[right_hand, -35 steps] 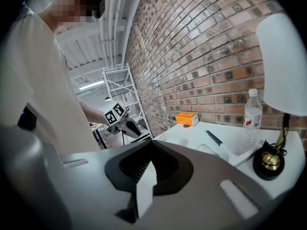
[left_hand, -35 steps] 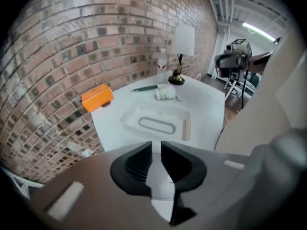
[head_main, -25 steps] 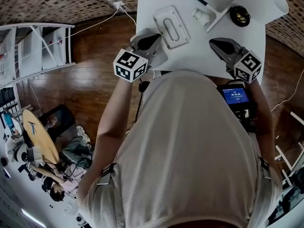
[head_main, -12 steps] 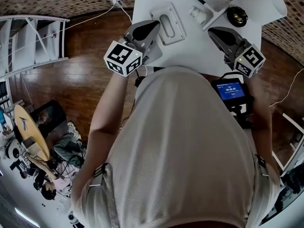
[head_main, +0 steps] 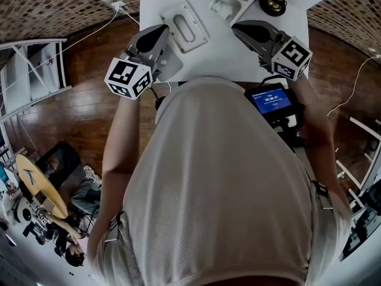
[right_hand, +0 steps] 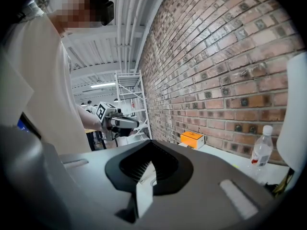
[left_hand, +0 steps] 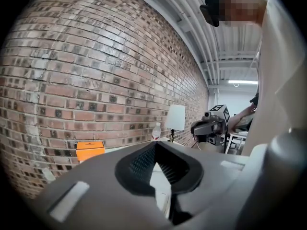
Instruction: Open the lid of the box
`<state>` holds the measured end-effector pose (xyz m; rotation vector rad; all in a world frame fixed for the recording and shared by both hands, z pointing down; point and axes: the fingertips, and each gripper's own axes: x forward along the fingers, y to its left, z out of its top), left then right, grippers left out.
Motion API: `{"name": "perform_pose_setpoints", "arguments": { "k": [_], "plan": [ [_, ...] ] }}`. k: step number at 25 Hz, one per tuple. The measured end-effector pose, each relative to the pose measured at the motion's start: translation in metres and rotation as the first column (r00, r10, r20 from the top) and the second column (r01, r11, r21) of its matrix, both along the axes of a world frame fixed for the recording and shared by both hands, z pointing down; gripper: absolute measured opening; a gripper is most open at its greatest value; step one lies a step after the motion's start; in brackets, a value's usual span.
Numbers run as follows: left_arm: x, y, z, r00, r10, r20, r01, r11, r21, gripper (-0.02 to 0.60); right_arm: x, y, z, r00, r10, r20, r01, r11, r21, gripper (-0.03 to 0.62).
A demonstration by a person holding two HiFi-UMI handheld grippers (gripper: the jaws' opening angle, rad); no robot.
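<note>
A flat pale grey box (head_main: pixel 184 24) with a recessed handle in its lid lies on the white table (head_main: pixel 220 55) in the head view, and the lid lies flat on it. My left gripper (head_main: pixel 157 36) hangs just left of the box's near corner, over the table's left edge, with its jaws shut on nothing. My right gripper (head_main: pixel 239 27) is held over the table to the right of the box, also shut and holding nothing. The left gripper view (left_hand: pixel 156 143) and the right gripper view (right_hand: pixel 151 143) look past the jaws at the brick wall, and the box does not show in either.
A black round object (head_main: pixel 272 3) and small white items (head_main: pixel 221 6) lie at the table's far right. An orange box (right_hand: pixel 192 139), a clear bottle (right_hand: pixel 261 152) and a white lampshade (left_hand: pixel 176 117) stand by the wall. A blue-screened device (head_main: pixel 271 100) hangs at the person's waist. A white shelf rack (head_main: pixel 36 70) stands on the floor at the left.
The head view has tipped, so the table and both grippers sit higher and further left in the frame. Relative to the box, the grippers have hardly moved and both stay shut.
</note>
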<state>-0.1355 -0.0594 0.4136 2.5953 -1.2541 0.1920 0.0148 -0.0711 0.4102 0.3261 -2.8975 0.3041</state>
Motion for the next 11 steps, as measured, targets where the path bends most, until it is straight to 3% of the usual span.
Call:
{"name": "perform_pose_setpoints", "arguments": {
  "k": [11],
  "plan": [
    [0.004, -0.007, 0.01, 1.0, -0.002, 0.019, 0.002, 0.999, -0.034, 0.0, 0.002, 0.0, 0.002, 1.0, -0.01, 0.004, 0.01, 1.0, -0.008, 0.0]
  ]
}}
